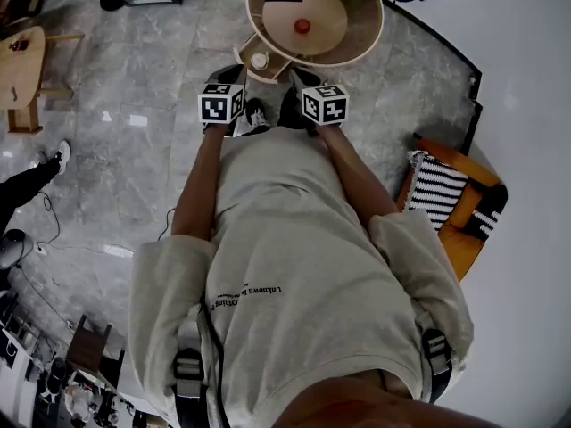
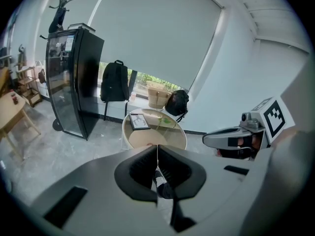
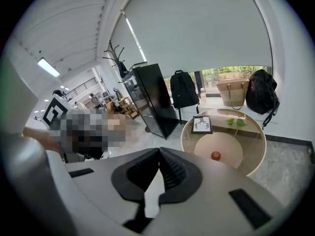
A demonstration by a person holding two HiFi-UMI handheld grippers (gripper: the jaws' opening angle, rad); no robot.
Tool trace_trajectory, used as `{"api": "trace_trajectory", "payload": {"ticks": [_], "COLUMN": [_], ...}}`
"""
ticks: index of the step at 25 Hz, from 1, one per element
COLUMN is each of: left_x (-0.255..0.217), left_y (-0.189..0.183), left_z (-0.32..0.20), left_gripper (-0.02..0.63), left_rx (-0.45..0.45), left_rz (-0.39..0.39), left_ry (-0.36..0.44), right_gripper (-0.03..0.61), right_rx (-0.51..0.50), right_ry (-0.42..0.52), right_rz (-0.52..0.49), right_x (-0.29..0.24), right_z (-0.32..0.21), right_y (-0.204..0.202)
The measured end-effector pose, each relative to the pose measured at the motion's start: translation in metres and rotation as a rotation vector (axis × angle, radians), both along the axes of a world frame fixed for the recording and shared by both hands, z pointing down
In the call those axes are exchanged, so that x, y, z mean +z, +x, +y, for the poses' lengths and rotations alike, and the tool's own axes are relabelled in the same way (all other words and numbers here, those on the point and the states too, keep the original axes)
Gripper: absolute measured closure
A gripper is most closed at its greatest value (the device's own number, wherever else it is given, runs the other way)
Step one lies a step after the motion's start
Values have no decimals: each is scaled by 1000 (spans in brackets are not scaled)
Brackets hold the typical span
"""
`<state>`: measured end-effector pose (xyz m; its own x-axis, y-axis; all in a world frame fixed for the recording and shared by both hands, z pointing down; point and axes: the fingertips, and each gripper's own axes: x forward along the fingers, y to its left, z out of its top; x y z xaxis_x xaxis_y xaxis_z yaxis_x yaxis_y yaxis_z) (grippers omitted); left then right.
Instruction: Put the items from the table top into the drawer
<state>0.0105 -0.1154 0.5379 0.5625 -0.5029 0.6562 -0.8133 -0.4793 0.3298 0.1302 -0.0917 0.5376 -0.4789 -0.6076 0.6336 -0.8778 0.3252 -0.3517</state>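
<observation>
Left arm (image 1: 194, 185) and right arm (image 1: 355, 169) extend forward, side by side. Left tongs (image 2: 157, 154) and right tongs (image 3: 158, 154) slant downward, level with each other. Each pair's jaws are closed tip to tip, holding nothing.

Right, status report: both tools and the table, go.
Left tool shut, empty. Right tool shut, empty. Red round item on the round table, untouched; drawer open. Nothing in the way.

Head view steeply down, others facing table (image 1: 361, 29)
</observation>
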Motion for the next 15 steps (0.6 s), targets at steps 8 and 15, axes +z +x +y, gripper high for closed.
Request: {"api": "trace_trajectory", "payload": {"ticks": [8, 15], "left_x": [-2, -4], "left_y": [1, 4], "left_z": [0, 1], "left_gripper": [592, 592], "left_rx": [-3, 0], "left_rz": [6, 3], "left_ry": [7, 12], "right_gripper": [545, 545], "right_rx": [-10, -1], "right_ry": [0, 2], "right_rz": [-12, -19], "right_x": [-1, -1], "right_z": [2, 3], "right_y": [-2, 3]}}
